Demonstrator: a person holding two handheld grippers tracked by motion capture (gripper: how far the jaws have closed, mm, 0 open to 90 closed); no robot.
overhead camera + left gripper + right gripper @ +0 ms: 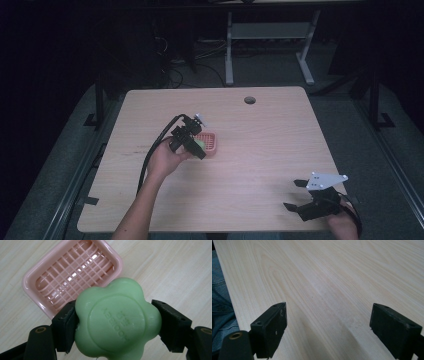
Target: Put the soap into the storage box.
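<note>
Currently, the readings stand as follows.

Soap: a green flower-shaped soap bar, held above the table at the near-left edge of the dish, with raised lettering on its upper face.

Left gripper: the left gripper has its jaws closed part-way onto opposite sides of the soap, each pad pressing a lobe. In the high view it sits left of table centre.

Dish: a pink soap dish with a grid floor, empty, lying flat on the table just beyond the held soap.

Step in hand: by judgement, placing the soap into the dish; the bar is not yet over the grid.

Right gripper: the right gripper has its jaws wide apart and holds nothing; it rests at the near-right corner, well apart from the dish.

Risk, grip: the lobed, smooth sides give the pads little flat contact, so the soap could twist or slip out if tilted.

Risk, dish: a jaw or a soap lobe catching the raised rim could push or tip the light dish.

Edges: the table is bare around the dish, and all its edges lie well away.

Open room: free surface to the right, far and near of the dish allows a lowering approach.
</note>
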